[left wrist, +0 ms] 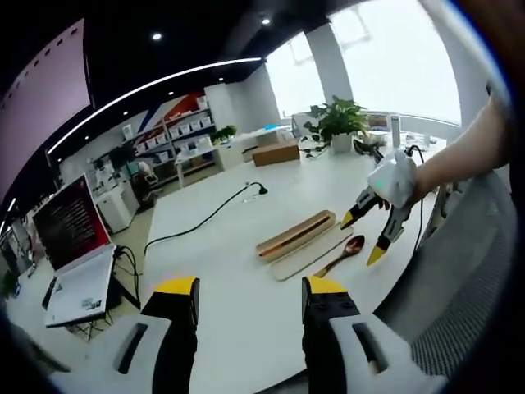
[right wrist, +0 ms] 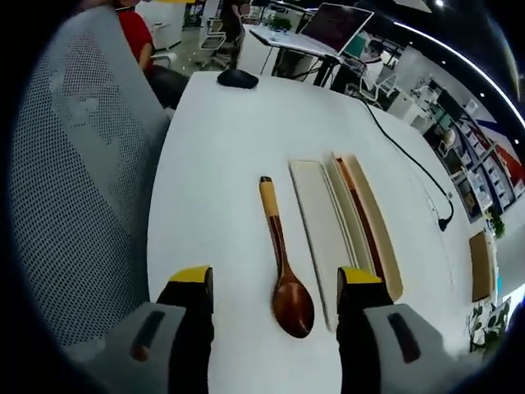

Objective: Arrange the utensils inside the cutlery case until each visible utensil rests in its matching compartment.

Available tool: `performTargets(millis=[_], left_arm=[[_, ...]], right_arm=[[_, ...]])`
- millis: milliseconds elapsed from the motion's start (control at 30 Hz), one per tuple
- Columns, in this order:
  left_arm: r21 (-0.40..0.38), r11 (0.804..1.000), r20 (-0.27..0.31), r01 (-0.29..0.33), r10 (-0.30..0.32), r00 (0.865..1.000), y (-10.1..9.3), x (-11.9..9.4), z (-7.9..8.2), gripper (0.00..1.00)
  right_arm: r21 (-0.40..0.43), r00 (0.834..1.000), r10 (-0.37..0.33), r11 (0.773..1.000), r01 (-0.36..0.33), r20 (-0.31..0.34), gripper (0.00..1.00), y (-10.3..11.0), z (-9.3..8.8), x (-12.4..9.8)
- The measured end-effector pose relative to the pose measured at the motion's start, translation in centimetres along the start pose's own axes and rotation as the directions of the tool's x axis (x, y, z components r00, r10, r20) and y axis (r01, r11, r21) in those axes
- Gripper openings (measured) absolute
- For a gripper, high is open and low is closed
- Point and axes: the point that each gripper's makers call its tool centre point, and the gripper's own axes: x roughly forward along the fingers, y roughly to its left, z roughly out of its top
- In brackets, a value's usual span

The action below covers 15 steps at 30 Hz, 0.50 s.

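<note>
A wooden spoon [right wrist: 283,263] with a yellow-tipped handle lies on the white table, its bowl between my right gripper's [right wrist: 276,283] open jaws. Just beside it lies the cutlery case: a cream lid [right wrist: 321,222] and a tan tray [right wrist: 373,226] holding dark chopsticks [right wrist: 361,217]. In the left gripper view the same case [left wrist: 295,234], lid [left wrist: 308,256] and spoon [left wrist: 343,253] lie mid-table, with the right gripper [left wrist: 361,238] hanging open over the spoon, held by a person's hand. My left gripper [left wrist: 250,289] stands open over bare table, well short of the case.
A black cable [left wrist: 205,217] runs across the table [left wrist: 246,328] to the left of the case. A mesh office chair [right wrist: 82,180] stands against the table's edge. Potted plant [left wrist: 340,123] and cardboard box [left wrist: 275,152] sit at the far end; an open laptop [left wrist: 70,238] stands on a side desk.
</note>
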Motion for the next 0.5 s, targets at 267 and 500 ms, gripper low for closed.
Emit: performTargets(millis=[267, 500], left_arm=[[0.009, 1.0, 0.005, 0.015, -0.015, 1.0, -0.6, 0.0, 0.3, 0.51], [-0.002, 1.0, 0.011, 0.019, -0.019, 1.0, -0.4, 0.1, 0.5, 0.51]], right_arm=[[-0.011, 0.995, 0.094, 0.995, -0.094, -0.031, 0.44, -0.1, -0.1, 0.7], [-0.036, 0.983, 0.172, 0.984, -0.175, -0.061, 0.35, 1.1, -0.2, 1.6]])
